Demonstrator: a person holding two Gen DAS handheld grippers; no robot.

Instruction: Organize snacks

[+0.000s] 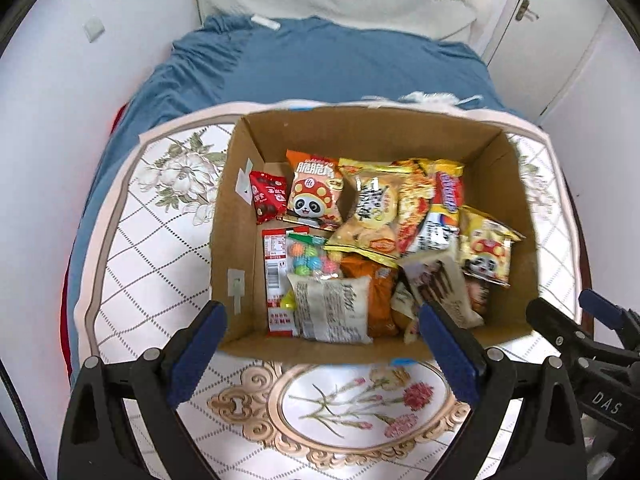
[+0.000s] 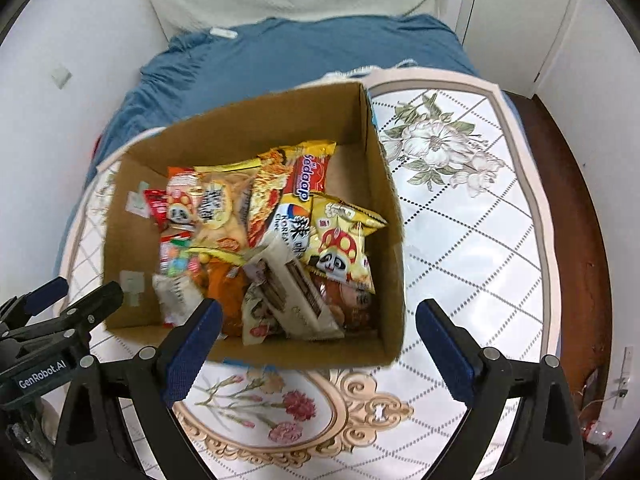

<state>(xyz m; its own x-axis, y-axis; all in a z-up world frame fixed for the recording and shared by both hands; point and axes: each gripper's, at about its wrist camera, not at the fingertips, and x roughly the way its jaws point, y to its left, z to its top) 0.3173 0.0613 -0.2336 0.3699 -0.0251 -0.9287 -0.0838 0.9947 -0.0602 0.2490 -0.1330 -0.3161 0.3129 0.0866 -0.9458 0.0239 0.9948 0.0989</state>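
An open cardboard box (image 1: pixel 360 128) stands on a floral table and also shows in the right wrist view (image 2: pixel 256 120). It holds several snack packets: an orange panda bag (image 1: pixel 314 192), a red packet (image 1: pixel 267 197), a yellow panda bag (image 1: pixel 488 252), a noodle pack (image 2: pixel 296 188), and a white wafer pack (image 2: pixel 298 292). My left gripper (image 1: pixel 324 344) is open and empty, hovering over the box's near wall. My right gripper (image 2: pixel 318 344) is open and empty above the box's near right corner.
The table (image 1: pixel 160 248) has a white floral top with a pink rim (image 2: pixel 536 184). A bed with a blue sheet (image 1: pixel 340 68) lies beyond it. White walls stand on both sides, with a door (image 1: pixel 532 12) at the far right. The right gripper (image 1: pixel 580 320) shows beside the box.
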